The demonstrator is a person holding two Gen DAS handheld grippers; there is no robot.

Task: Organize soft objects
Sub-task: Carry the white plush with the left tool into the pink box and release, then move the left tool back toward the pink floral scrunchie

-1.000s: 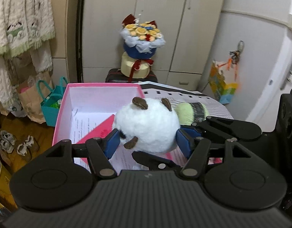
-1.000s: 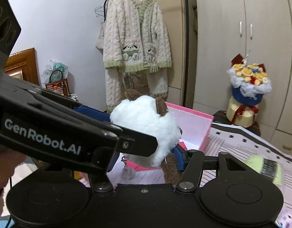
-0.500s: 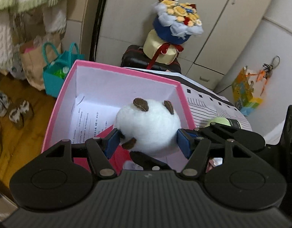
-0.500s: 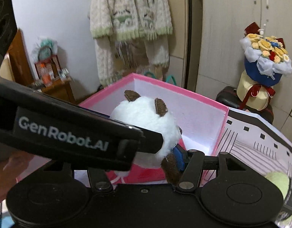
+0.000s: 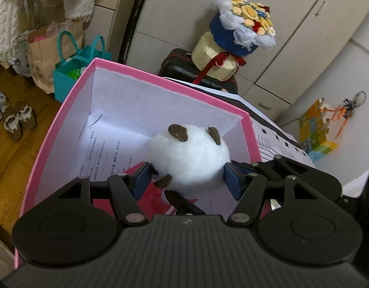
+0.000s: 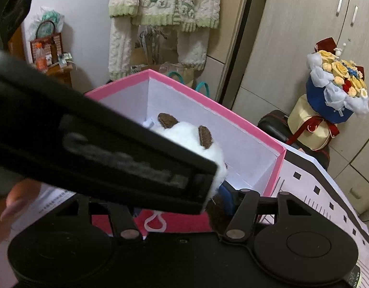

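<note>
A round white plush toy [image 5: 188, 159] with brown ears sits between the blue pads of my left gripper [image 5: 187, 180], which is shut on it. It hangs inside the open pink box [image 5: 160, 78], above papers on the box floor. In the right wrist view the same plush [image 6: 184, 134] shows between my right gripper's blue pads [image 6: 226, 198] too, with the left gripper's black body [image 6: 100, 148] across the front hiding the left finger. Both grippers squeeze the toy.
The pink box [image 6: 208, 105] stands on a table with a patterned white cloth [image 6: 316, 187]. A flower bouquet [image 5: 244, 26] on a cream box stands behind. Bags and shoes lie on the wooden floor at left. A sweater hangs on the wall.
Both grippers have carried the plush forward and down from above the table edge into the pink box. The green ball has left both views.
</note>
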